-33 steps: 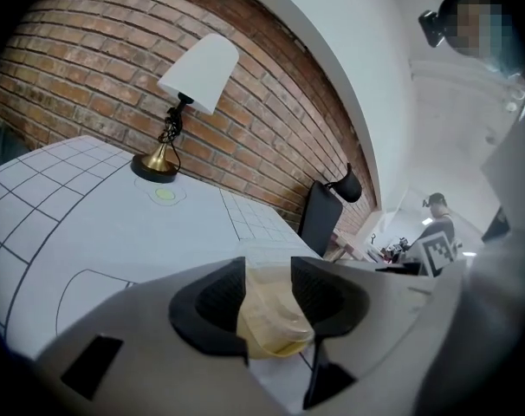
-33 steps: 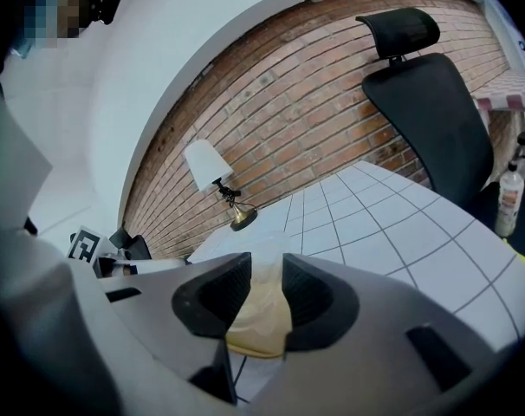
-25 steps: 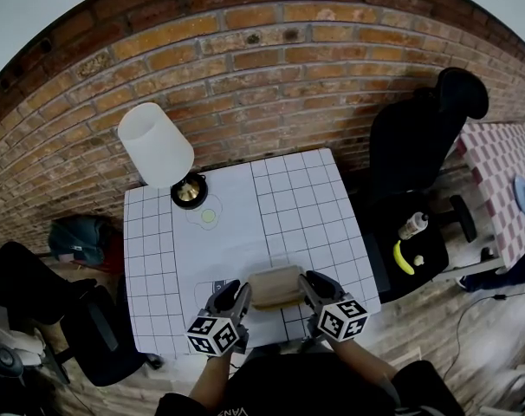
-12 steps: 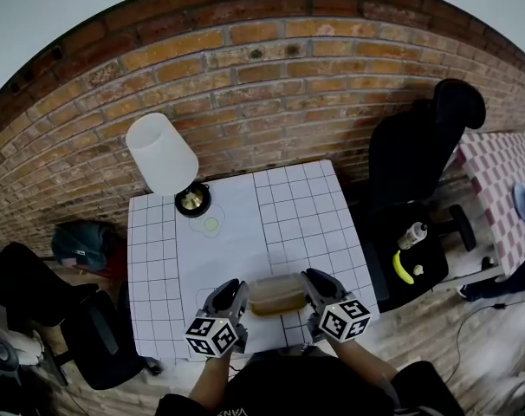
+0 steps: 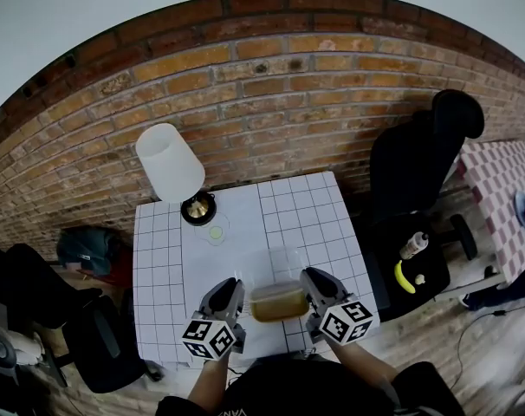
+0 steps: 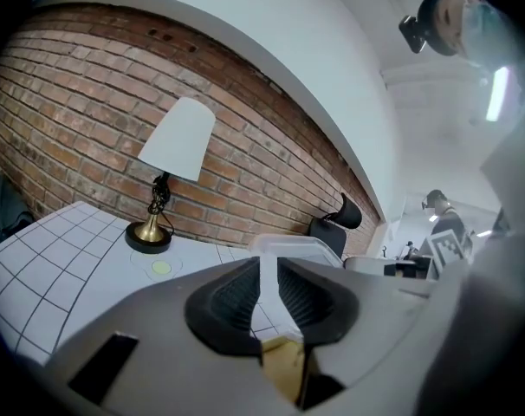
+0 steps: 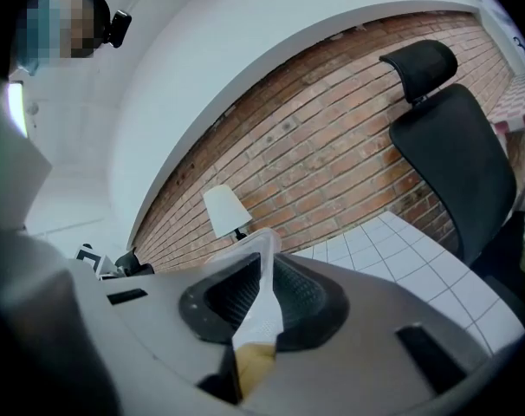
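Gripping: left hand-held gripper (image 5: 229, 291) and right hand-held gripper (image 5: 313, 286) — both were closed on opposite edges of the clear plastic bag (image 5: 278, 302).
Bag: hung between them above the table (image 5: 158, 265), tan contents low.
Behind: lamp (image 5: 171, 163) stood at the table's far edge.

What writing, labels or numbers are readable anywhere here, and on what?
"VAN": white letters on the person's dark top, cut off at the picture's edge.
Cubes on left gripper and right gripper: marker patterns, no words.
Container they hold: no label seen.
Bottle on chair: too small.
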